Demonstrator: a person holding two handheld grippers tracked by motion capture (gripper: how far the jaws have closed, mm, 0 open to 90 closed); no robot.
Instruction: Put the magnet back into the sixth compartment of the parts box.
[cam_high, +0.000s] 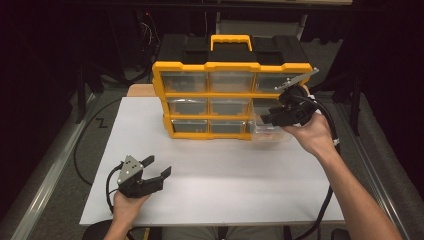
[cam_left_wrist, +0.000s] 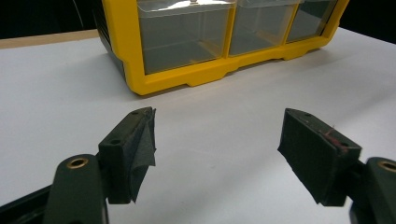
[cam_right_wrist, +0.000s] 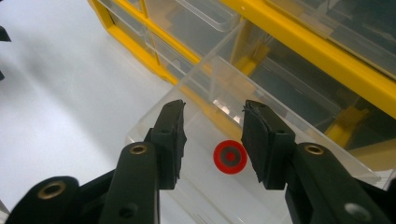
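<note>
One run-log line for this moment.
right gripper: open over pulled-out drawer | red disc: lying in drawer below jaws | left gripper: open, idle over table | organizer: upright

A white desk stands under dim light, its wooden edge showing at the far left corner, with grey floor strips on both sides and dark clutter of cables behind.

I see bare table open between my two hands. The yellow drawer cabinet walls off the far side, its pulled-out clear drawer jutting toward my right gripper.
</note>
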